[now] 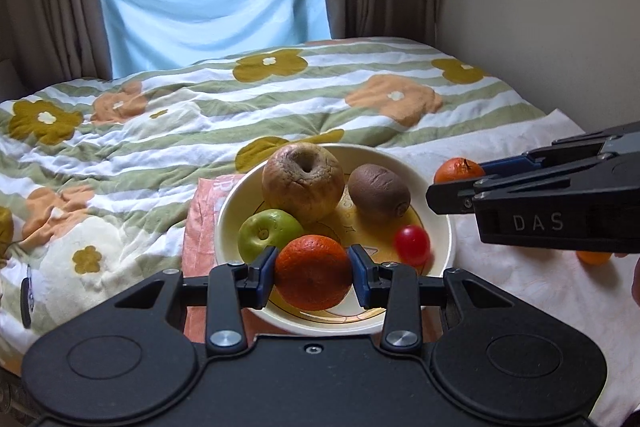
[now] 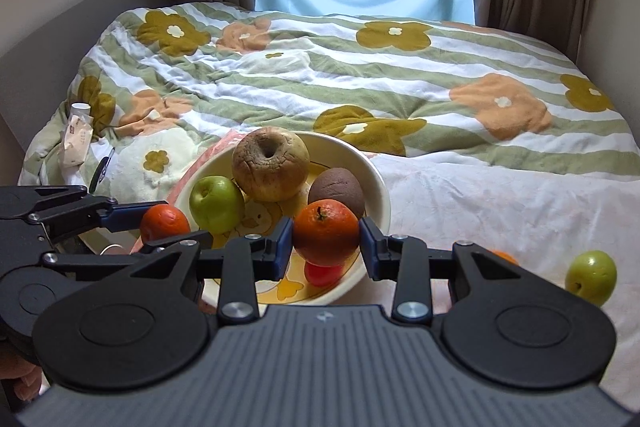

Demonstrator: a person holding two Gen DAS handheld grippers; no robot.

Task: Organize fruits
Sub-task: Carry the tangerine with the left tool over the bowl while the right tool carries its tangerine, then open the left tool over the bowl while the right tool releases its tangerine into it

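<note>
Currently: two oranges held over the bowl, more fruit loose on the bed

Both grippers are loaded. The left gripper (image 1: 313,275) has its fingers (image 1: 265,273) closed on an orange (image 1: 312,272), held at the near rim of the cream bowl (image 1: 440,211). The right gripper (image 2: 326,247) is likewise clamped on a second orange (image 2: 326,231), stem upward, hanging over the bowl's right side.

Bowl contents: a wrinkled brown apple (image 1: 303,181), a green apple (image 1: 269,230), a kiwi (image 1: 379,195) and a small red fruit (image 1: 412,244). The bowl stands on a pink cloth (image 1: 202,227) on the bed (image 1: 160,131), beside a white sheet (image 2: 500,211).

Outside the bowl, on the white sheet: another green apple (image 2: 591,277) and a partly hidden orange fruit (image 2: 505,256).

Handling assessment: the oranges look light, round and firm-skinned, with some give. Both are taken across their widest part, which is the sound hold; a grip nearer either end would likely let them squirt out. The rind appears dimpled, so slip risk is judged low. The bowl is crowded and sits on soft bedding: a dropped orange could roll or knock the red fruit, so a low release into the open gap seems advisable.
</note>
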